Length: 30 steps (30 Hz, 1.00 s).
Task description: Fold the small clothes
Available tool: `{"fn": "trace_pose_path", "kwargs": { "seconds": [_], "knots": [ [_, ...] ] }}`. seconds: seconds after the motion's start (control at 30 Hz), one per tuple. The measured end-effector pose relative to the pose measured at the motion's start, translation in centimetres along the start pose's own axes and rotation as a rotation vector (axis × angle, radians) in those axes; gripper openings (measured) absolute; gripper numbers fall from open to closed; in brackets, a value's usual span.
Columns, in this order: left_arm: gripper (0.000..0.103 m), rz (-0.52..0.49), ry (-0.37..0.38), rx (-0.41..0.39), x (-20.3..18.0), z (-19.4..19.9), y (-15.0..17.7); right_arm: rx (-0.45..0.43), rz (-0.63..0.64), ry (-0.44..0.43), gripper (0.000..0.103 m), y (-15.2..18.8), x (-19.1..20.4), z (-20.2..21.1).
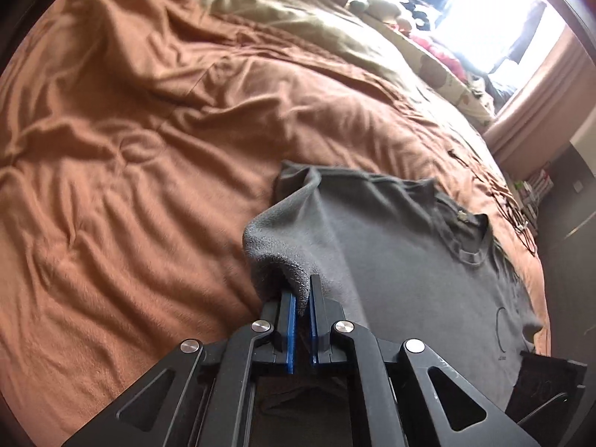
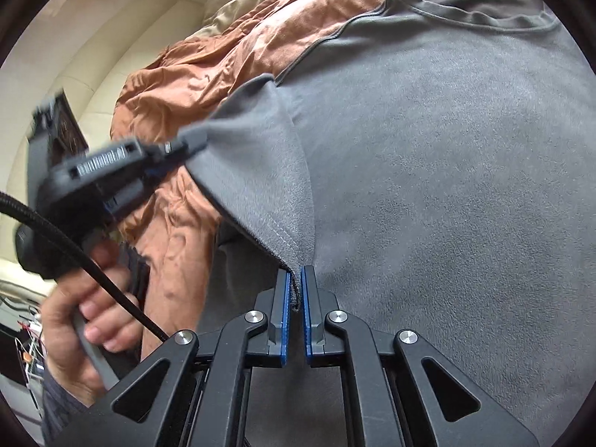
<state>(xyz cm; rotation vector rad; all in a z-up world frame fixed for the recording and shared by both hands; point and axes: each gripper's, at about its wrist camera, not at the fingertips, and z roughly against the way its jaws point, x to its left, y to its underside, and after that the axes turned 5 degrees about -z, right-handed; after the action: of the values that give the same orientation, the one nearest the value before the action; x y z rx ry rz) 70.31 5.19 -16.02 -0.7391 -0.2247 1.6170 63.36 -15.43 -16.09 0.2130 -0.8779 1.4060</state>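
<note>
So you've got the grey t-shirt [image 2: 428, 171] spread out on the rumpled orange bedspread [image 1: 130, 141], collar at the far end and hem on the near side. Your left gripper [image 1: 302, 300] has its jaws clenched on a bunched fold at the shirt's left edge, lifting it off the bed. Your right gripper [image 2: 297, 290] is pinching the near hem tight, and your left hand [image 2: 80, 320] shows off to the left.

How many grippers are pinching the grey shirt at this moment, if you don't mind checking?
2. The left gripper pinches the grey shirt at its lifted sleeve edge; the right gripper pinches its hem beside that fold.
</note>
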Motion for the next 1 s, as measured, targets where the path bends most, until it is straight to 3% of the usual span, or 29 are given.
{"fn": "trace_pose_path", "kwargs": {
  "seconds": [0.1, 0.13, 0.17, 0.2, 0.23, 0.6, 0.63, 0.67, 0.73, 0.9, 1.0],
  "knots": [
    [0.005, -0.031, 0.028, -0.009, -1.9, 0.2, -1.0, -0.024, 0.027, 0.033, 0.007, 0.1, 0.1, 1.2],
    [0.005, -0.041, 0.037, -0.009, -2.6, 0.1, -1.3, -0.034, 0.031, 0.037, 0.021, 0.1, -0.1, 1.8],
    [0.005, -0.057, 0.042, -0.009, -3.5, 0.0, -1.5, -0.044, 0.031, 0.046, 0.045, 0.0, -0.4, 2.5],
    [0.005, -0.068, 0.045, -0.006, -4.1, -0.2, -1.7, -0.055, 0.030, 0.057, 0.054, 0.0, -0.5, 3.0],
    [0.005, -0.080, 0.052, -0.003, -4.9, -0.4, -1.7, -0.073, 0.026, 0.071, 0.056, 0.1, -0.9, 3.7],
    [0.009, -0.206, 0.114, 0.038, -12.2, -4.1, -1.2, -0.107, -0.046, 0.076, 0.056, -0.2, -5.1, 6.8],
    [0.019, -0.212, 0.099, 0.050, -12.4, -4.4, -1.1, -0.111, -0.050, 0.065, 0.056, 0.0, -5.2, 7.0],
    [0.038, -0.213, 0.098, 0.055, -12.5, -4.4, -1.0, -0.114, -0.052, 0.054, 0.056, -0.1, -5.3, 6.8],
    [0.059, -0.208, 0.109, 0.038, -12.3, -4.0, -0.8, -0.112, -0.052, 0.028, 0.056, -0.3, -5.5, 6.5],
    [0.058, -0.202, 0.045, 0.023, -9.7, -2.9, -0.8, -0.121, -0.033, 0.036, 0.050, -1.2, -4.8, 4.4],
    [0.051, -0.173, 0.014, 0.027, -7.1, -2.2, -0.6, -0.119, -0.039, 0.029, 0.042, -2.0, -4.6, 2.7]
  ]
}}
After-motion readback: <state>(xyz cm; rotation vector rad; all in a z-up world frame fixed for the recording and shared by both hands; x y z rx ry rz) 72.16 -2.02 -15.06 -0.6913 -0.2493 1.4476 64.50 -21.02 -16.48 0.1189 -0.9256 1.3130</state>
